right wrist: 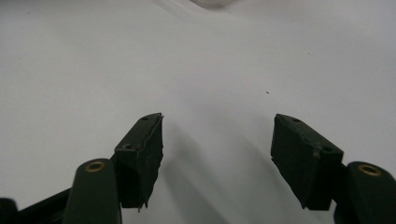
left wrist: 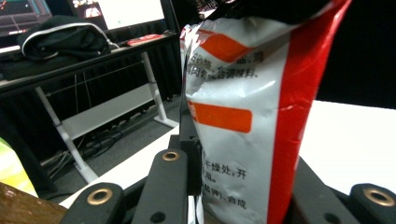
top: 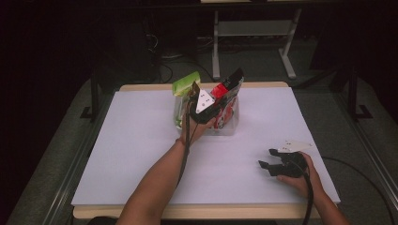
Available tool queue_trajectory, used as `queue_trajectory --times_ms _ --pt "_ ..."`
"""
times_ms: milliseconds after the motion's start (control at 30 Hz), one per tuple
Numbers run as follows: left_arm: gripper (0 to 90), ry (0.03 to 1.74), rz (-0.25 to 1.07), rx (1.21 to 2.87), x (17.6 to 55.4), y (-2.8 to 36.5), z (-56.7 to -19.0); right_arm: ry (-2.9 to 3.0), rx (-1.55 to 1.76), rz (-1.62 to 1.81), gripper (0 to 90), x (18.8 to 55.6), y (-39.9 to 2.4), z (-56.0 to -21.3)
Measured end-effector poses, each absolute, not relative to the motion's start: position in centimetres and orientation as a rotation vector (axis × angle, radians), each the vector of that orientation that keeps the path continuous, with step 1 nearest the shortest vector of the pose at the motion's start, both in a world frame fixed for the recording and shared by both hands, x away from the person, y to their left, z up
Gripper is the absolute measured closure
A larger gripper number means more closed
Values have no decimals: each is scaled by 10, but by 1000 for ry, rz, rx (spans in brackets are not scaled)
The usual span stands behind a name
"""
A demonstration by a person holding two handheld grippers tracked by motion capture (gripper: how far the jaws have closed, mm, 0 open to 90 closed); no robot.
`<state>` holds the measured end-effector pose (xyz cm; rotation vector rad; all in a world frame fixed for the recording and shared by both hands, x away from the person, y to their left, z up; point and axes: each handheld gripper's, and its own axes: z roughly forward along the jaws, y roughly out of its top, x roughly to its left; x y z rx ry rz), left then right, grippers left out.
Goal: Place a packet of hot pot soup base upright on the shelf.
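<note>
The right hand-held gripper (top: 268,163) rests low on the near right part of the table (top: 141,154), well apart from the work. Its jaws stand wide apart with nothing between them, as the right gripper view confirms; this placement likely keeps it clear while the other hand works.

Farther in, the left hand-held gripper (top: 202,104) reaches to the far middle of the table, where a clear container (top: 231,126) holds snack packets upright. In the left gripper view, the red-and-white snack bag (left wrist: 252,121) stands between the jaws, which are set narrowly around its lower body. Whether the pads press on the foil cannot be told. The bag stands upright in the container, which suggests it is being seated or released there.

A green packet (top: 185,84) stands beside it, at the container's left end. Behind the table, desk legs and cabling lie in shadow.
</note>
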<state>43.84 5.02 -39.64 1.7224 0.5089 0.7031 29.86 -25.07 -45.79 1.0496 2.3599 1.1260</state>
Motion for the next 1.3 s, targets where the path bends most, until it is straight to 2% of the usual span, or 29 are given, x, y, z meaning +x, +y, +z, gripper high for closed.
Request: queue_trajectory --times_ms 367,1000,1300 --pt "663 533 684 1739 437 50 -390 2353 1052 1147 331 299 -253 -457" --pt "575 511 666 1794 425 59 -375 2350 1052 1152 331 300 -253 -456" --pt "574 479 656 1796 414 69 -366 2339 1051 1160 330 298 -255 -456"
